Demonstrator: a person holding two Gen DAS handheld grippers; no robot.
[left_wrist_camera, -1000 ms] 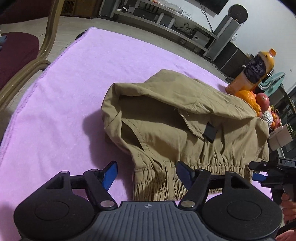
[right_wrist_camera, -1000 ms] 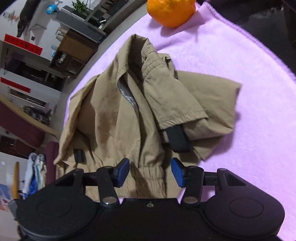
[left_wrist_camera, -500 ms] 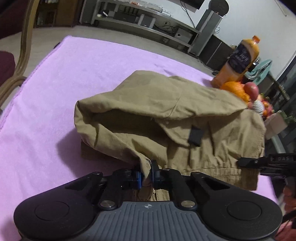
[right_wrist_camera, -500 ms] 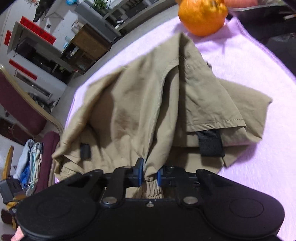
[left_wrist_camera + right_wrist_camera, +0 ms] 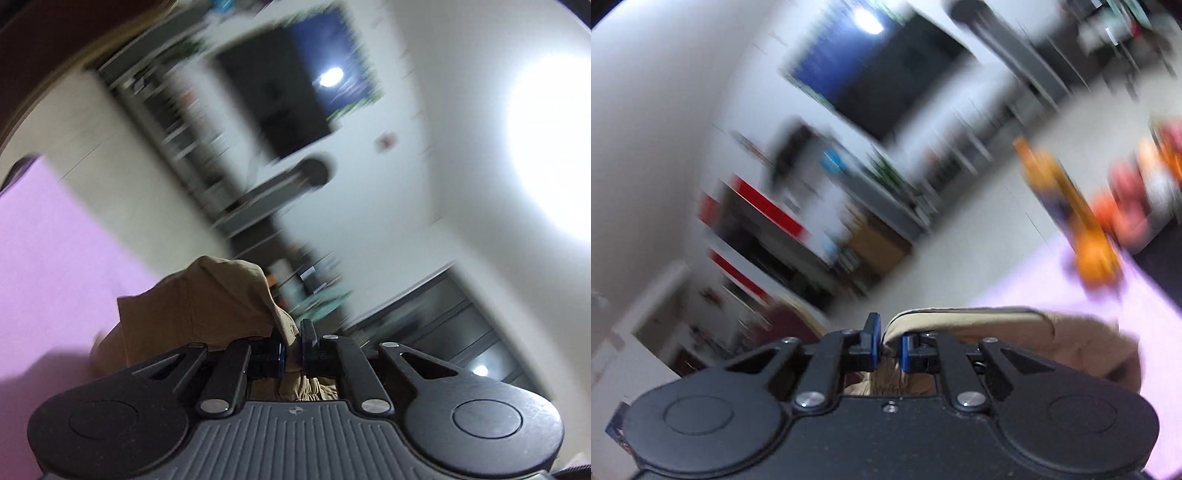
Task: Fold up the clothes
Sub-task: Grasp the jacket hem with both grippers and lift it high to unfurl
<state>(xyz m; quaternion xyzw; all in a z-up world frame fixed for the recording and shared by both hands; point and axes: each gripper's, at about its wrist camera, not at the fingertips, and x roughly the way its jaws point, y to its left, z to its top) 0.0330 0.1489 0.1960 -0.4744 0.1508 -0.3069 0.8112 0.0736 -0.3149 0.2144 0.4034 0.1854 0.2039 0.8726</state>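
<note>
The tan jacket (image 5: 207, 302) hangs lifted off the table, bunched in front of both cameras. My left gripper (image 5: 291, 345) is shut on a fold of its fabric, which rises above the blue pads to the left. In the right wrist view my right gripper (image 5: 888, 347) is shut on the jacket's (image 5: 1015, 328) edge, and the cloth stretches away to the right. Both views are tilted up and motion-blurred, so most of the jacket is hidden below the grippers.
The pink table cover (image 5: 55, 266) shows at lower left, and again (image 5: 1052, 280) at right. A blurred orange juice bottle (image 5: 1067, 206) and fruit (image 5: 1137, 199) stand at the table's far right. Beyond are a wall TV (image 5: 295, 85) and shelving.
Both grippers, open around the jacket hem a second ago, shut on it and have swung sharply upward with it, so the views now face the wall and ceiling.
</note>
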